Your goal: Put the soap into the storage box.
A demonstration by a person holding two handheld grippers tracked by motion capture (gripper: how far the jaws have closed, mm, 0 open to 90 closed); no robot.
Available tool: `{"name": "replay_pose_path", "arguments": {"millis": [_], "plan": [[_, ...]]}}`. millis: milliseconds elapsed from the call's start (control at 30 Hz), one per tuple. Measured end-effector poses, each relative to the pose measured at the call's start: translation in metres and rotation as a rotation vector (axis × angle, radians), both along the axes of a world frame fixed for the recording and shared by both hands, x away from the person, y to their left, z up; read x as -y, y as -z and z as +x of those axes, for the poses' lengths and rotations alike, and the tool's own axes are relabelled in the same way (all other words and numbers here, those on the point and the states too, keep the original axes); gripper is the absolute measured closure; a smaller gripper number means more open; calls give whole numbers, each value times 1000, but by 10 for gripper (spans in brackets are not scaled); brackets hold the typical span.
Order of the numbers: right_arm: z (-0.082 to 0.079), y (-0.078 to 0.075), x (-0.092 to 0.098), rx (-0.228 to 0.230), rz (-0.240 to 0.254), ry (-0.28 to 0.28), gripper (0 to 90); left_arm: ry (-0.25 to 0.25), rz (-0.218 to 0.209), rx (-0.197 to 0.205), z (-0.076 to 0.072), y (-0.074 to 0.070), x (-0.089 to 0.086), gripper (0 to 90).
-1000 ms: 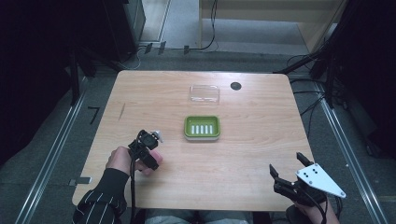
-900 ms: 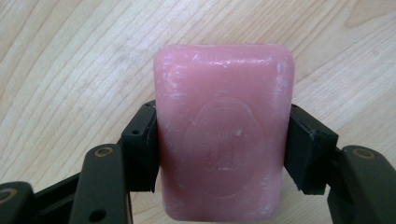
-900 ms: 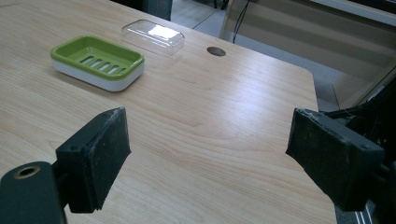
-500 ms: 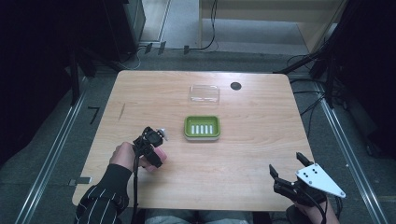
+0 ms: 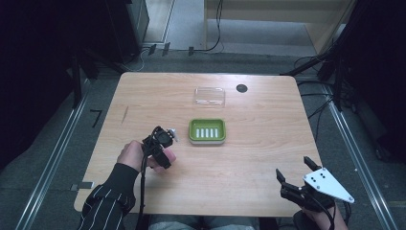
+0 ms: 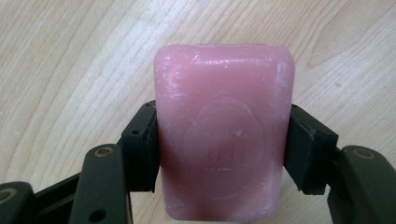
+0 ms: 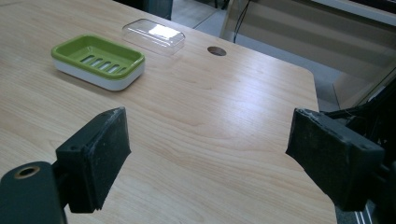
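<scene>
The left gripper point(image 5: 168, 135) is closed on a pink soap bar point(image 6: 223, 140); in the left gripper view its two pads press on the long sides of the bar, which stands out beyond them above the wood. In the high view this gripper is at the left part of the counter point(image 5: 268, 158), near the green soap dish point(image 5: 207, 130) and a little nearer to the person than it. I judge that the step in hand is the carrying of the soap to the dish. The next move probably asks to bring the bar over the slotted green tray, to lower it flat inside the rim and then to open the jaws. The dish is empty now, with its white base on the wood. Behind it lies the clear plastic lid point(image 5: 209, 96), apart from the dish, and it will probably go on afterwards. The right gripper point(image 5: 294, 170) waits at the right front corner with its jaws wide open and nothing between them. The counter is of pale wood with rounded corners and a dark round cable hole point(image 5: 242, 88) near the far edge. Around it the room is dark, with a grey floor point(image 5: 186, 28), cables and metal rails.
</scene>
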State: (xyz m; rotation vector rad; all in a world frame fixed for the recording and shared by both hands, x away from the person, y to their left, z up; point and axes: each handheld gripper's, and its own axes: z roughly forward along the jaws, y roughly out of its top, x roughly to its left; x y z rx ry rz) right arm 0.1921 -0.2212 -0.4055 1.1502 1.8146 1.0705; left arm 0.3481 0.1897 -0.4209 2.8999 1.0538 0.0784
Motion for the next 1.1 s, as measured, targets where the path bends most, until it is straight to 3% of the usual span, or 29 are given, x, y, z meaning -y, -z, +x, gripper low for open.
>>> {"name": "replay_pose_path", "arguments": {"millis": [1100], "plan": [[0,0,1,3,6,0,136,142,15,-15,17,-8,31,386]]}}
